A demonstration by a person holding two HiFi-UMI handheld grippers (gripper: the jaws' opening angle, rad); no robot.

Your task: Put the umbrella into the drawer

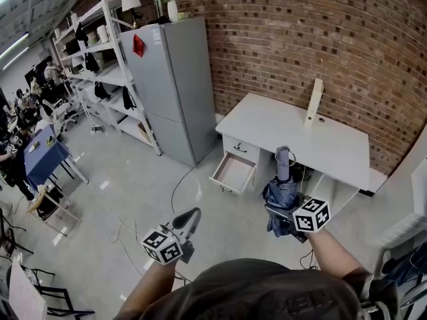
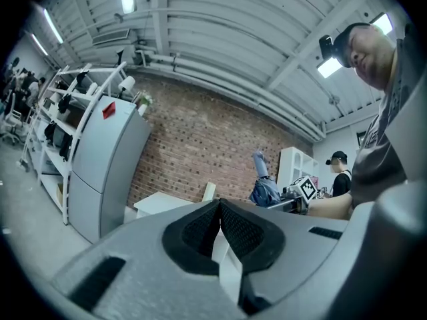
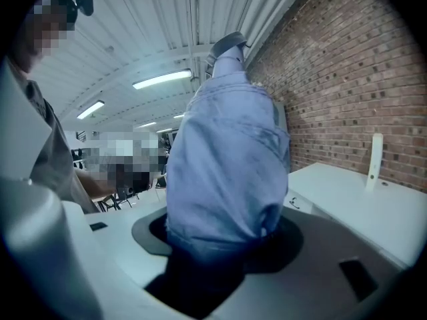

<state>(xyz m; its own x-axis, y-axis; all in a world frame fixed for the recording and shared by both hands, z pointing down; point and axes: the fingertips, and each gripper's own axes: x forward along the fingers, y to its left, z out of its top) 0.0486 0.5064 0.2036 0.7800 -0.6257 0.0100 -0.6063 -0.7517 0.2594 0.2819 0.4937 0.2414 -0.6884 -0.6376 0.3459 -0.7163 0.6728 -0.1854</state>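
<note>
The umbrella (image 1: 281, 195) is folded, its blue-grey cloth bunched loosely, and it stands nearly upright in the right gripper (image 1: 280, 212), narrow end up. It hangs in the air in front of the white desk (image 1: 293, 132), off the desk's front edge and not touching it. In the right gripper view the umbrella (image 3: 227, 159) fills the middle of the picture, and the right gripper (image 3: 220, 245) has its two jaws pressed against the lower folds of cloth from both sides, pinching the bundle.

The drawer (image 1: 235, 171) stands pulled out at the desk's front left corner. It is well apart from the umbrella, to the left of it in the head view.

The left gripper (image 1: 189, 219) is held out level over the floor, well to the left of the umbrella. In the left gripper view its jaws (image 2: 220, 229) meet at the tips with nothing between them.

A pale slim board (image 1: 313, 102) stands near the desk's back edge against the brick wall (image 1: 300, 32). A grey fridge (image 1: 170, 85) stands left of the desk.
</note>
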